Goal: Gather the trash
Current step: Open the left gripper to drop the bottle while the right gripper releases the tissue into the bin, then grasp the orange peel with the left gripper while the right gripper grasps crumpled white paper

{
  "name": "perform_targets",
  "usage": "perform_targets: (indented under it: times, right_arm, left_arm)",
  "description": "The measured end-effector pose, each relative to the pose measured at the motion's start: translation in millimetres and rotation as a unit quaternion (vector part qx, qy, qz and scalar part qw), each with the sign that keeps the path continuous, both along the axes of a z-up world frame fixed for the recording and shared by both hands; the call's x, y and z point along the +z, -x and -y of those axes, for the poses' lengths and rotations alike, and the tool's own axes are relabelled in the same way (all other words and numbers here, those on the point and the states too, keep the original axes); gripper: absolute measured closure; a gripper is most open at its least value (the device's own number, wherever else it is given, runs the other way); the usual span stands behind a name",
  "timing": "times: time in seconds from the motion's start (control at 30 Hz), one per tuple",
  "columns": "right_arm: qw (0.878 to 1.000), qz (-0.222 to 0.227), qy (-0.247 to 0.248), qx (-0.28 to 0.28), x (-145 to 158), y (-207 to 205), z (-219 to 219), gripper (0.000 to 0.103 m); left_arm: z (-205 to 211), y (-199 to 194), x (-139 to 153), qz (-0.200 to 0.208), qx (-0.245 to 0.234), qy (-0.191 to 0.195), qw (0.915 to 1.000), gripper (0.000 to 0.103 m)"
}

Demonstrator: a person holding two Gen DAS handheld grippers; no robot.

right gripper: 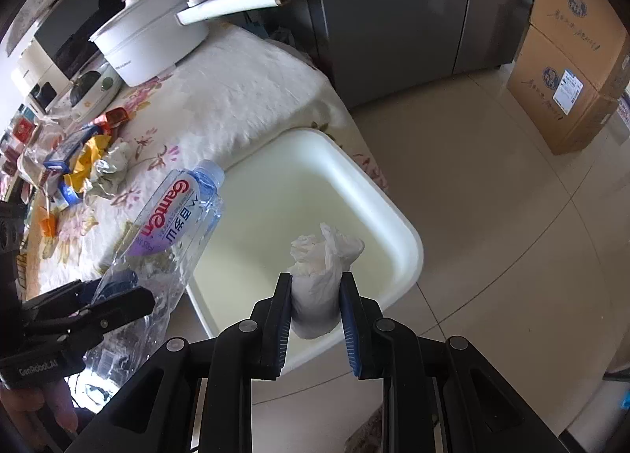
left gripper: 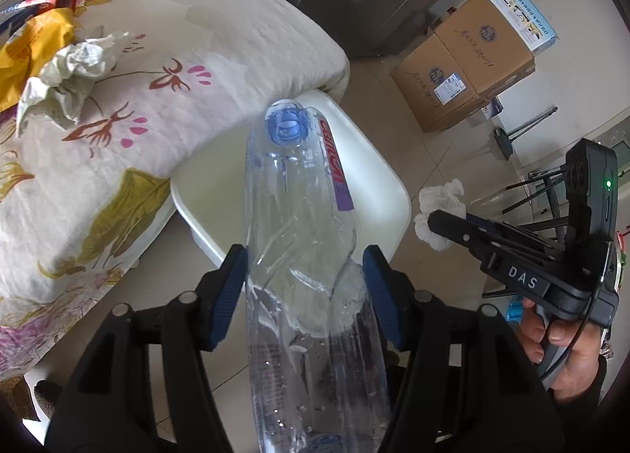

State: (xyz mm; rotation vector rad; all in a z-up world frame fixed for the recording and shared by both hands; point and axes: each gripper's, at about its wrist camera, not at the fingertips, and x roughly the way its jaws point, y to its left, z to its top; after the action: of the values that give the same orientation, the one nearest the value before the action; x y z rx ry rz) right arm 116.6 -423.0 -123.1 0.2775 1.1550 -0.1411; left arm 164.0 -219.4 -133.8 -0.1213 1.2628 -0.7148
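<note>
With both tools loaded and poised at the white plastic bin (right gripper: 397,217), the drop-off step of the collection looks to be in hand. The left gripper (left gripper: 305,272) pinches a crushed clear water bottle (left gripper: 299,217) across its lower body, blue pads (left gripper: 232,291) pressed into the dented plastic, the blue-capped neck pointing out over the bin's near edge. The right gripper (right gripper: 316,315) holds a crumpled white tissue (right gripper: 321,272) squeezed between its fingers, directly above the bin's interior, which appears to hold nothing so far. The bin sits on the tiled floor (right gripper: 492,177), tucked against the corner of a table draped in a floral cloth (left gripper: 157,59).

Releasing the tissue seems to need only a spreading of the right fingers. The bottle probably wants carrying a little farther over the rim first, since much of its length hangs short of the opening. More litter waits on the cloth: a wad of greyish paper (left gripper: 67,75) beside a yellow snack wrapper (left gripper: 31,47).
</note>
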Motion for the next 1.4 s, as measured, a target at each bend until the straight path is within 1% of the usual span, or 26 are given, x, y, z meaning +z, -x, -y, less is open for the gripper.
perform_targets:
  times: [0.13, 0.23, 0.3, 0.33, 0.37, 0.4, 0.47, 0.57, 0.77, 0.97, 1.13, 1.17, 1.2, 1.23, 1.27, 1.3, 1.4]
  right_arm:
    - [1.000, -0.017, 0.009, -0.005, -9.8, 1.2, 10.1, 0.079]
    - [1.000, -0.022, 0.010, -0.003, -11.6, 1.4, 12.3, 0.079]
    - [1.000, -0.020, 0.010, 0.001, -11.0, 0.0, 10.1, 0.078]
    - [1.000, -0.019, 0.010, 0.003, -9.9, -0.6, 9.1, 0.078]
    - [1.000, -0.018, 0.010, 0.005, -9.3, -1.5, 8.0, 0.078]
    - [1.000, -0.017, 0.011, 0.007, -8.6, -2.4, 6.7, 0.078]
    - [1.000, -0.016, 0.011, 0.009, -8.1, -5.4, 3.9, 0.078]
    - [1.000, -0.017, 0.010, 0.008, -7.7, -9.4, 1.1, 0.078]
    - [1.000, -0.016, 0.011, 0.008, -6.4, -18.3, -8.1, 0.078]
    - [1.000, -0.018, 0.012, 0.016, -6.0, -30.0, -23.0, 0.075]
    - [1.000, -0.017, 0.018, 0.019, -5.2, -39.6, -35.0, 0.075]
    - [1.000, -0.016, 0.017, 0.018, -5.0, -41.2, -36.3, 0.070]
    - [1.000, -0.016, 0.016, 0.017, -4.9, -42.8, -37.9, 0.060]
    - [1.000, -0.015, 0.015, 0.014, -4.6, -43.9, -38.9, 0.051]
    - [1.000, -0.013, 0.012, 0.010, -3.8, -45.4, -40.0, 0.034]
    - [1.000, -0.010, 0.009, 0.007, -2.7, -46.5, -40.9, 0.028]
    - [1.000, -0.009, 0.004, 0.004, 0.1, -51.8, -46.9, 0.027]
  left_arm:
    - [11.9, -7.6, -10.6, -0.004, 0.003, -0.005, 1.0000, 0.041]
    - [17.2, -13.8, -16.6, -0.012, -0.002, 0.003, 0.9999, 0.040]
    - [13.0, -14.2, -15.6, -0.012, -0.004, 0.006, 0.9999, 0.035]
    - [11.1, -14.6, -13.2, -0.009, -0.005, 0.006, 0.9999, 0.026]
    - [9.5, -15.0, -10.0, -0.005, -0.004, 0.005, 1.0000, 0.021]
    - [7.1, -14.9, -6.4, -0.001, -0.002, 0.002, 1.0000, 0.020]
    - [3.5, -16.3, -2.0, 0.007, -0.001, -0.010, 0.9999, 0.009]
    - [-6.7, -15.4, 3.5, 0.022, 0.001, -0.031, 0.9993, 0.007]
    - [-31.7, -15.1, 14.3, 0.044, 0.012, -0.058, 0.9973, 0.002]
    - [-56.6, -11.4, 24.8, 0.073, 0.019, -0.088, 0.9933, 0.001]
    - [-71.5, -10.9, 32.2, 0.084, 0.031, -0.106, 0.9903, 0.001]
    - [-75.5, -11.0, 33.7, 0.087, 0.032, -0.109, 0.9897, 0.001]
    - [-80.2, -11.1, 35.3, 0.091, 0.034, -0.112, 0.9890, 0.001]
    - [-83.4, -11.1, 36.6, 0.094, 0.035, -0.114, 0.9885, 0.001]
    - [-88.5, -10.4, 38.2, 0.096, 0.037, -0.116, 0.9879, 0.001]
    - [-92.8, -10.4, 39.5, 0.099, 0.038, -0.117, 0.9875, 0.001]
    - [-106.0, -10.1, 42.1, 0.100, 0.040, -0.120, 0.9869, 0.001]
